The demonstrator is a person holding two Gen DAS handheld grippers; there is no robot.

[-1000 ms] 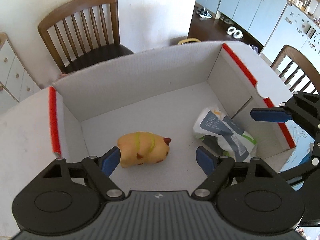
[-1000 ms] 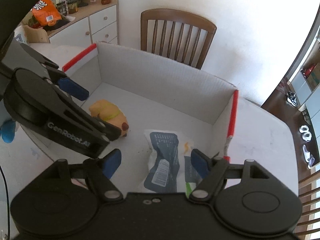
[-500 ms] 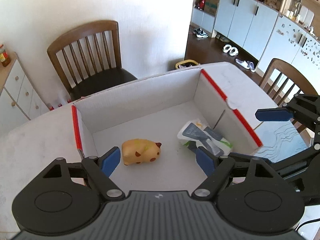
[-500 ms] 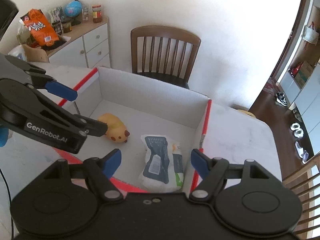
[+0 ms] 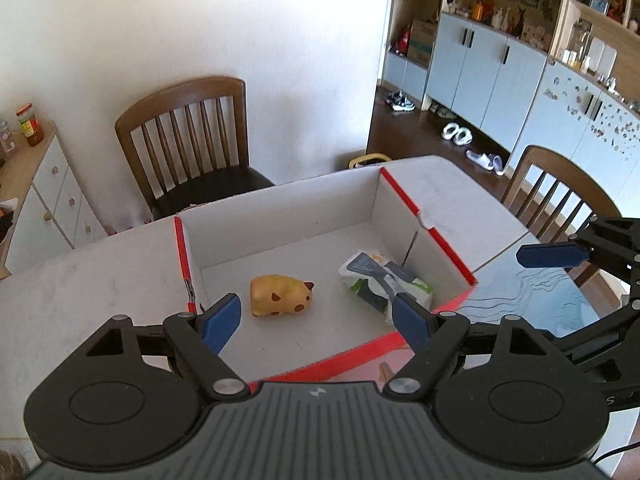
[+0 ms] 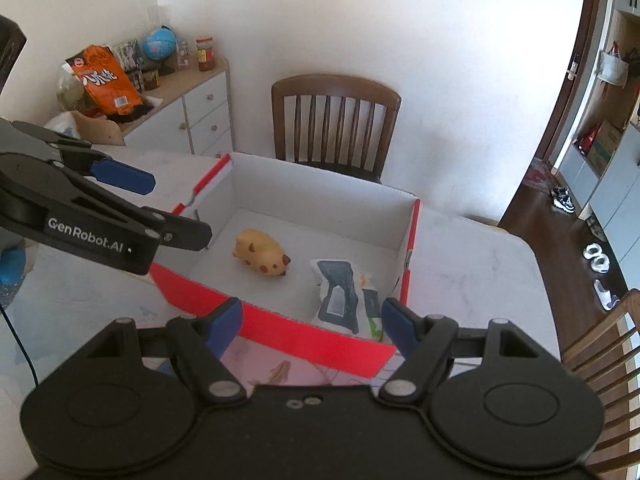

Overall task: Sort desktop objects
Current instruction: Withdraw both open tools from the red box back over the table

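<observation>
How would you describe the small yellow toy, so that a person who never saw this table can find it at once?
On the white table stands an open white box with red edges, in front of a wooden chair. Two things lie inside it: the yellow animal toy is toward the left; unlike the crumpled snack packet beside it, it is rounded, with brown spots.

A pale, marbled white table carries an open white cardboard box with red-edged flaps, standing near the far edge. Just before the box's near flap lies a pinkish printed sheet, partly hidden.
</observation>
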